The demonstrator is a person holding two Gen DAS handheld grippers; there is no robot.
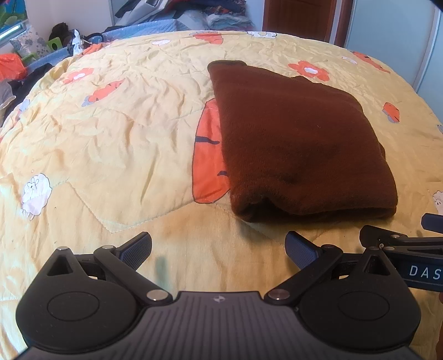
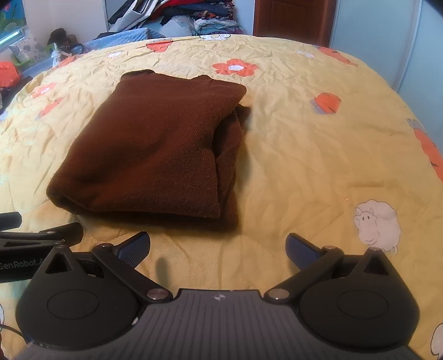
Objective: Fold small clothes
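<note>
A dark brown knitted garment (image 1: 299, 144) lies folded into a thick rectangle on the yellow quilt (image 1: 110, 138). It also shows in the right wrist view (image 2: 155, 149), with stacked layers showing along its right edge. My left gripper (image 1: 218, 249) is open and empty, just short of the garment's near edge and left of its near corner. My right gripper (image 2: 218, 249) is open and empty, in front of the garment's near right corner. Each gripper shows at the other view's edge: the right one (image 1: 401, 243) and the left one (image 2: 38, 235).
The quilt (image 2: 318, 166) has orange flower and white sheep prints and covers the whole bed. Piles of clothes (image 2: 193, 16) lie beyond the far edge. A brown door (image 1: 299, 19) stands at the back right, clutter (image 1: 33, 52) at the far left.
</note>
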